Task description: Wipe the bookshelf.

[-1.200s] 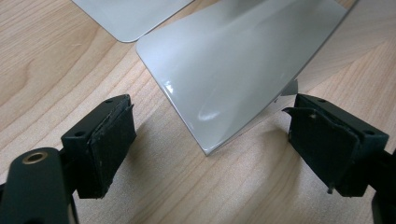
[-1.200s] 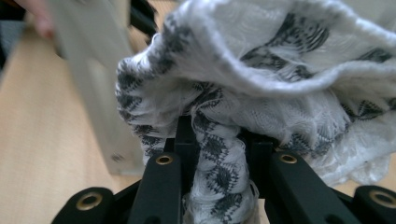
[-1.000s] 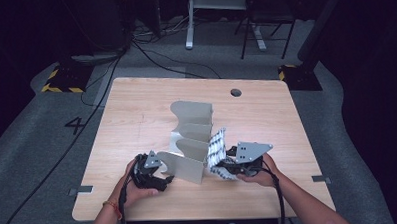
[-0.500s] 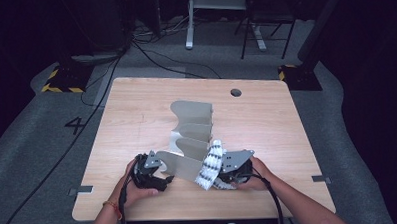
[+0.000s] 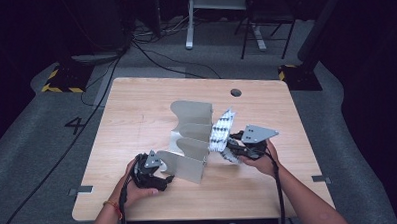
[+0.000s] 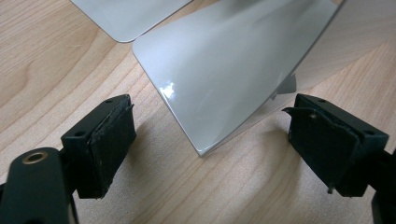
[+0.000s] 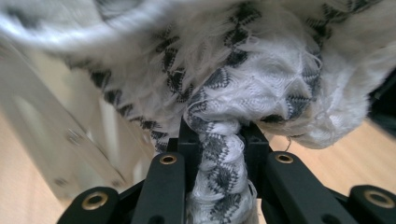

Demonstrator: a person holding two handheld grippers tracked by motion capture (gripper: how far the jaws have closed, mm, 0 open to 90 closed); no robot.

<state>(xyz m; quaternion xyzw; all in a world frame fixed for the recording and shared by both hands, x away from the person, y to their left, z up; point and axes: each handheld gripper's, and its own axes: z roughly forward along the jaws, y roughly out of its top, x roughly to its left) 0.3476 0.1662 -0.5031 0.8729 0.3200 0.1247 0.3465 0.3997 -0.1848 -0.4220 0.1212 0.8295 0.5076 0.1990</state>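
Observation:
A grey metal rack (image 5: 190, 137) with several upright curved dividers stands in the middle of the wooden table (image 5: 136, 114). My right gripper (image 5: 233, 147) is shut on a white cloth with a black zigzag pattern (image 5: 222, 131), held up against the rack's right side. In the right gripper view the cloth (image 7: 219, 154) is bunched between the jaws, with the rack (image 7: 51, 140) blurred at left. My left gripper (image 5: 158, 174) is open at the rack's near left corner. In the left gripper view a shiny divider's corner (image 6: 224, 74) lies between its pads (image 6: 109, 140), touching neither.
A round cable hole (image 5: 236, 92) sits near the table's far edge. Beyond the table are a chair (image 5: 261, 20), a desk leg (image 5: 189, 27) and cables (image 5: 149, 48) on the grey floor. Bare wood lies to the left and far side of the rack.
My right gripper has lifted the cloth from low at the rack's near right and carried it up and right along the rack's side. The left gripper has stayed put.

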